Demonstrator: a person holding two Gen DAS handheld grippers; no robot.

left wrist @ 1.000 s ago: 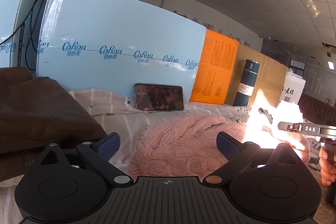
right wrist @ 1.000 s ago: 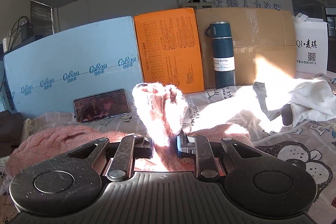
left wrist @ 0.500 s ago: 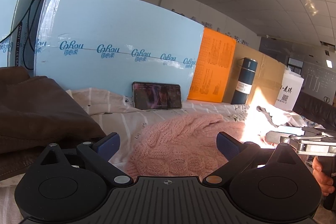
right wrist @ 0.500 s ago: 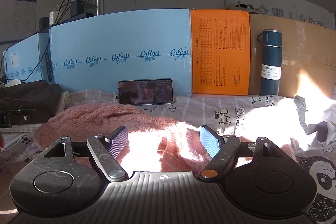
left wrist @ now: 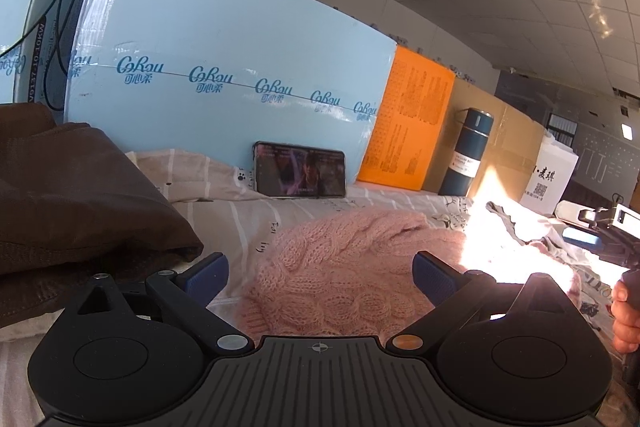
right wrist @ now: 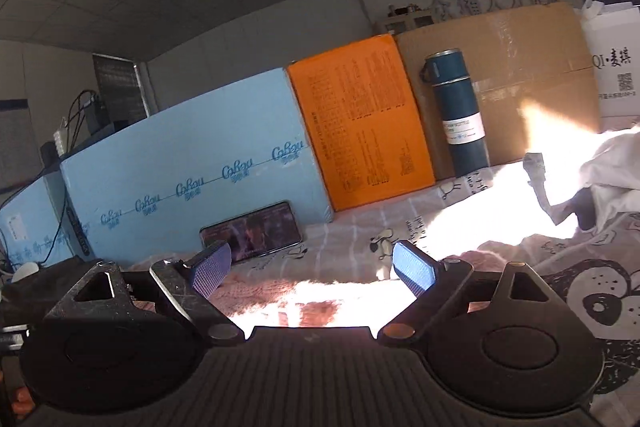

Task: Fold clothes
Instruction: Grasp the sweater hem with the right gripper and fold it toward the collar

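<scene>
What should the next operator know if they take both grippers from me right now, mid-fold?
Left gripper: open, nothing held, hovering at the near edge of the pink knit sweater.
Right gripper: jaws opening, nothing between them; the sweater lies below it in harsh sun glare.
Things: the sweater lies bunched on the printed bedsheet. A brown garment is heaped on the left, a white garment crumpled on the right.
Done: I can't tell how many folds the sweater has had; it does not look neat.
Left: finish the sweater, then the white garment, and probably the brown one.
</scene>
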